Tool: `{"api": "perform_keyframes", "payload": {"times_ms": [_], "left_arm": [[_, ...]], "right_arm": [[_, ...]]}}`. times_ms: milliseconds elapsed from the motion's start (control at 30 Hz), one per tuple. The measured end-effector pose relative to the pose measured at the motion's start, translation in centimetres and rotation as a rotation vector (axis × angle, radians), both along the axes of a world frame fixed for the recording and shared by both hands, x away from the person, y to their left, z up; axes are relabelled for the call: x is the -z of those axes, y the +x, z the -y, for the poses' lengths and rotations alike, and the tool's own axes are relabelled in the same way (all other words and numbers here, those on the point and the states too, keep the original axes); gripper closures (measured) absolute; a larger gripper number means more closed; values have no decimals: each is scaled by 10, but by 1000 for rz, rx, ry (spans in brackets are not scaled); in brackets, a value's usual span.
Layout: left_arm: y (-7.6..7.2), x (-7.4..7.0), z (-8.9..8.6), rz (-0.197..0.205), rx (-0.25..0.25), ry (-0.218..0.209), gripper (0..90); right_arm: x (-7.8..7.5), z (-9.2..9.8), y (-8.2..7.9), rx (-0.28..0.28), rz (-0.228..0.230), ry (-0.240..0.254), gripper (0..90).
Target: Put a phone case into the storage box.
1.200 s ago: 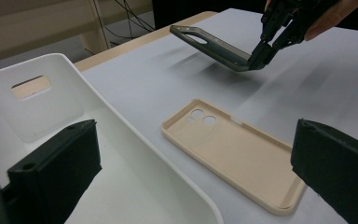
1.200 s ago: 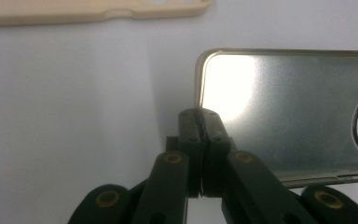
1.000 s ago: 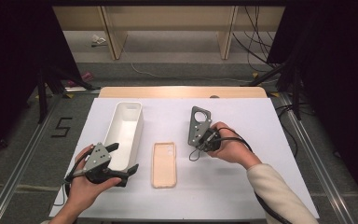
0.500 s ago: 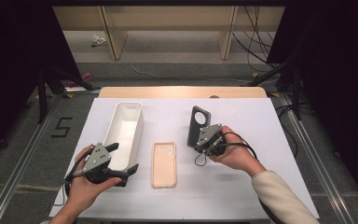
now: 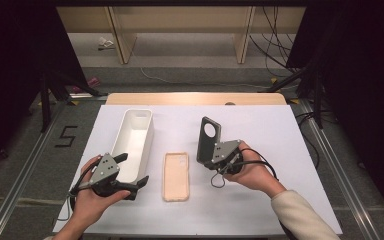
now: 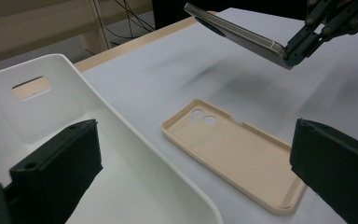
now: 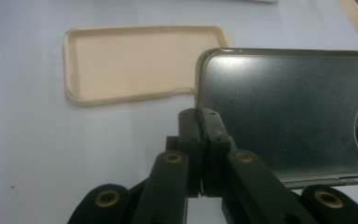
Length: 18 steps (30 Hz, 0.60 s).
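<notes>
Right gripper view shows your right fingers [image 7: 200, 122] clenched on 1 edge of the dark glossy phone case [image 7: 289, 112], lifted above the counter [image 7: 28, 154]; that thin edge-pinch could slip. Left fingers [image 6: 186, 177] gape empty.

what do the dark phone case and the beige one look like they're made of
Dark phone case: probably hard plastic, glossy, with soft reflections and a stiff, thin edge in the right tool.
Beige phone case: likely soft silicone or rubbery plastic, matte, with rounded raised lips and no glare.
</notes>
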State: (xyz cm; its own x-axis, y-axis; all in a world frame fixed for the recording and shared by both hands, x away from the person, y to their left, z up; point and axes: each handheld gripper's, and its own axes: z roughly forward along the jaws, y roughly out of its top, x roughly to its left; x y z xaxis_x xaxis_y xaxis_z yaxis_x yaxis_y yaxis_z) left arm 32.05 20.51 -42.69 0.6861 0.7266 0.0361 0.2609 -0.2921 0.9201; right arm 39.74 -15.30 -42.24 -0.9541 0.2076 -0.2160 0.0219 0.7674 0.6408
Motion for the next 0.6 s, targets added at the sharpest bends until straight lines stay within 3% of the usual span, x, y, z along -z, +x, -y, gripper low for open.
{"api": "perform_keyframes", "payload": {"times_ms": [167,300,500,600], "left_arm": [[1,-2,1,0,-8,-7,30],[4,-12,7,-5,-19,-31,73],[15,-26,24,-24,-33,-15,130],[30,-39,42,-60,-26,-5,152]], "right_arm": [[-2,0,-7,-9,11,24,896],[-2,0,-13,-11,15,35,896],[-3,0,-23,-24,26,38,896],[-3,0,-30,-26,34,33,896]]}}
